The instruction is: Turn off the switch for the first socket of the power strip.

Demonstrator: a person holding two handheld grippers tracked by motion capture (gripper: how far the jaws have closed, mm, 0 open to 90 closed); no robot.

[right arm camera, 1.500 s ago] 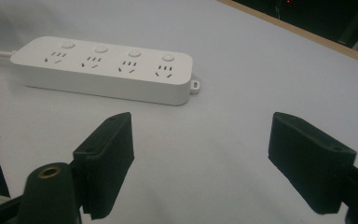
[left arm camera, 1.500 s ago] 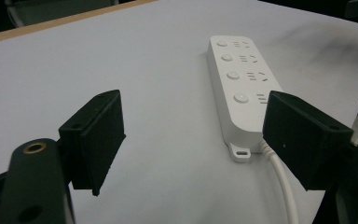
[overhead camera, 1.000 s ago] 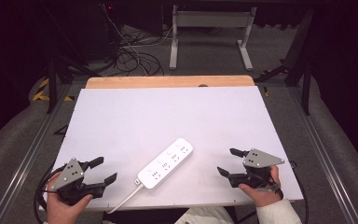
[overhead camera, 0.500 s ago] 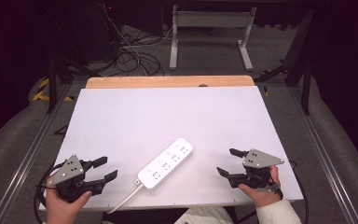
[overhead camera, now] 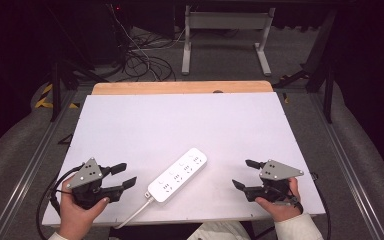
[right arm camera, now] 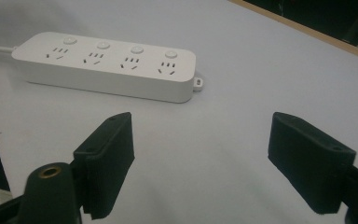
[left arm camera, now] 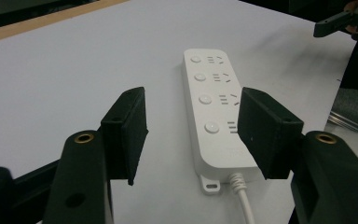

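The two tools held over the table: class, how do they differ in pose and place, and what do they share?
The left tool sits at the table's near left corner, jaws pointing right toward the power strip. The right tool sits at the near right corner, jaws pointing left toward it. The left tool is nearer the strip's cable end; the right tool is nearer its far end. Both are open, empty and hand-held.

White power strip (overhead camera: 177, 174) (flat, diagonal)

Even overhead light keeps the white worktop (overhead camera: 190, 125) bright; surroundings from nine through three o'clock fall dark. Shadows are soft, and the near jaws slightly blurred.
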